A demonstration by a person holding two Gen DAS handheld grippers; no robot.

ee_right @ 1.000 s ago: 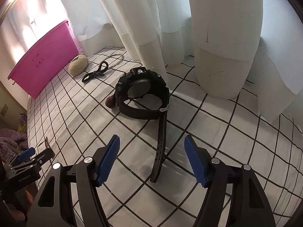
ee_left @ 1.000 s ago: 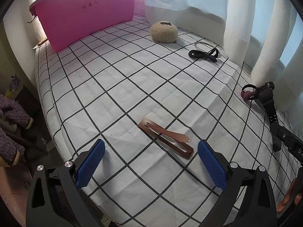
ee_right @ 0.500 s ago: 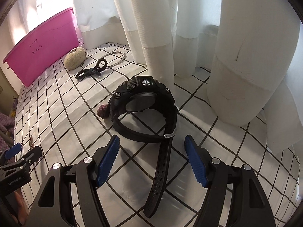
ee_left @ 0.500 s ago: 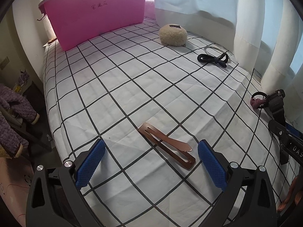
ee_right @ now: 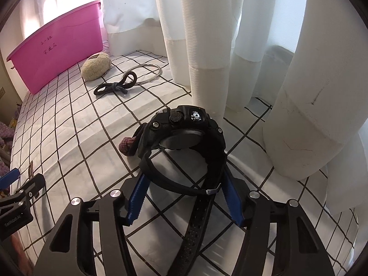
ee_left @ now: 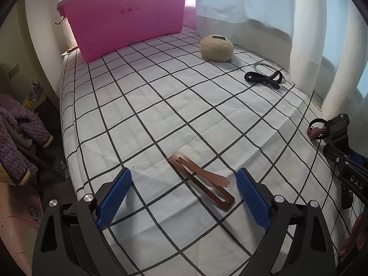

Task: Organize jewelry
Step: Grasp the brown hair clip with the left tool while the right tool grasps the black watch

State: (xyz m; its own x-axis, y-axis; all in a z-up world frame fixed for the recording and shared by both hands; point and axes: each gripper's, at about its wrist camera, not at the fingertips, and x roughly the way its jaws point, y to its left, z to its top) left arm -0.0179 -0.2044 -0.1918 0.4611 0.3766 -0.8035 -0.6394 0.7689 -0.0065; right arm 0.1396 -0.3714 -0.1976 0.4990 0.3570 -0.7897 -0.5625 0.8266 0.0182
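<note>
Right gripper (ee_right: 184,197) has been closing its jaws around the black watch (ee_right: 184,135) strap near the curtain edge of the checked cloth (ee_right: 76,138), pads apparently touching. Left gripper (ee_left: 184,197), narrowing but empty, straddles the hair clip (ee_left: 202,181), lying diagonally.

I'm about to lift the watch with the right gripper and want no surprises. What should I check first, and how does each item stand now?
1. Watch strap loop between the right gripper's pads: ok.
2. Jaws have just been closing; firm pad contact on the strap: cannot tell.
3. Maroon hair tie touching the watch, may snag: not ok.
4. Pink bin open and unobstructed: ok.
5. Left gripper open, straddling the brown hair clip: ok.
</note>
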